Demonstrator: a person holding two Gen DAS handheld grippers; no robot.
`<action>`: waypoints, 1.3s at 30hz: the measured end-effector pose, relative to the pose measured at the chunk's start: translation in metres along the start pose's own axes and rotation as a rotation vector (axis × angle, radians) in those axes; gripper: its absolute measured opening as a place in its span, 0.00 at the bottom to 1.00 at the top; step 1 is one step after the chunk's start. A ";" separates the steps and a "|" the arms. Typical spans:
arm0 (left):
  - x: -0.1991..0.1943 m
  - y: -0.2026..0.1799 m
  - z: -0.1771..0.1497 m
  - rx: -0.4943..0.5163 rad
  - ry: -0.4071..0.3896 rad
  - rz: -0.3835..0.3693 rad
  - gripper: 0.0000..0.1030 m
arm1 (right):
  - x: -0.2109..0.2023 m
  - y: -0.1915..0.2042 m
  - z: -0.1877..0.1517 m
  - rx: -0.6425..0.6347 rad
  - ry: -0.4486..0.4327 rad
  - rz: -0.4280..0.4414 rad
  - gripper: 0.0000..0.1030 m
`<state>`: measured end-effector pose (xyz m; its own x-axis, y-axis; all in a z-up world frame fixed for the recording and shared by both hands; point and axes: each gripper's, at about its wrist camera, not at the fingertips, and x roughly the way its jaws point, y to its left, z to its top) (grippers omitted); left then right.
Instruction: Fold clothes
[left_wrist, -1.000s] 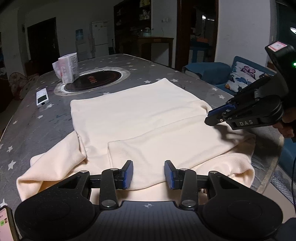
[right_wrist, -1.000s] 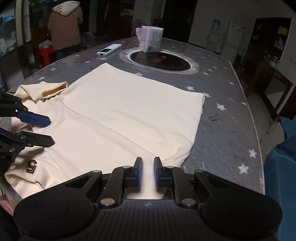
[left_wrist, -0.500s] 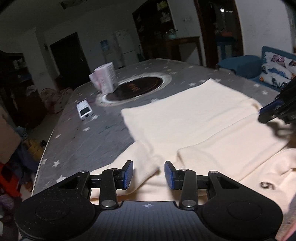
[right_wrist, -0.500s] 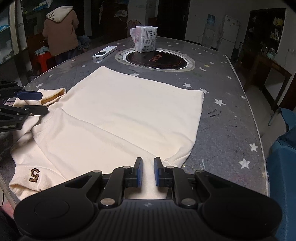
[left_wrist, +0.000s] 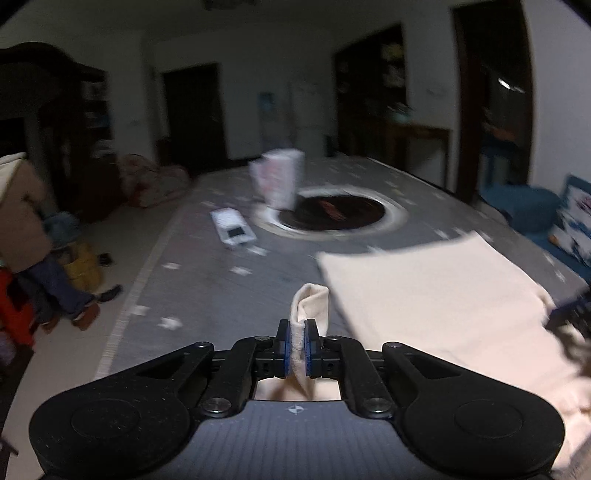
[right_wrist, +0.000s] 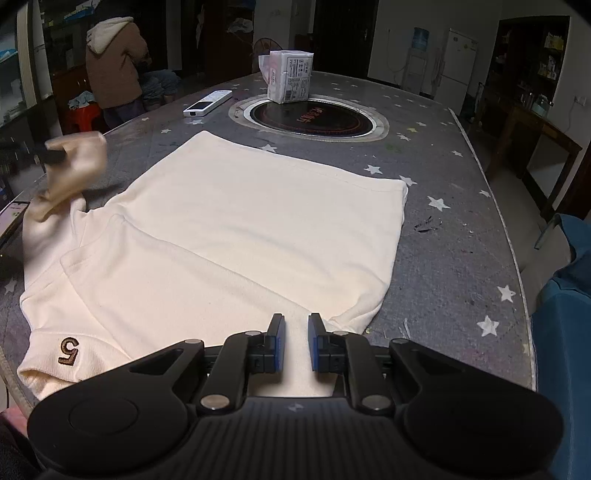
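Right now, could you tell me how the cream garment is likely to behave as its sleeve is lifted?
Probably floppy: the sleeve pinched in the left gripper droops and bunches. It likely trails rather than lifting whole, as the cream garment lies flat on the table. Its soft knit looks unlikely to slip from the fingers.

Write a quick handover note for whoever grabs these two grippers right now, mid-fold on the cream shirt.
Left gripper: shut on the sleeve, lifted off the table.
Right gripper: narrow gap between the fingers, low over the cream shirt; a pinch can't be told.
Done: one sleeve already folded across the body.
Left: probably lay the held sleeve inward, then fold the body.
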<state>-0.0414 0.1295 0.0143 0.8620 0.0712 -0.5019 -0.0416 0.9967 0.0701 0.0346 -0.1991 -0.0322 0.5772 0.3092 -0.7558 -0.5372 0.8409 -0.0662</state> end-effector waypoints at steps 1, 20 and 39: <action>-0.002 0.009 0.002 -0.018 -0.004 0.026 0.07 | 0.000 0.000 0.000 -0.002 0.001 -0.002 0.12; 0.005 0.105 -0.032 -0.279 0.118 0.204 0.06 | -0.011 0.080 0.061 -0.271 -0.047 0.191 0.30; 0.019 0.128 -0.051 -0.365 0.180 0.163 0.10 | 0.055 0.190 0.097 -0.426 0.004 0.374 0.11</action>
<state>-0.0559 0.2601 -0.0307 0.7287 0.2026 -0.6541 -0.3736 0.9182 -0.1319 0.0240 0.0210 -0.0235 0.2982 0.5495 -0.7805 -0.9058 0.4208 -0.0499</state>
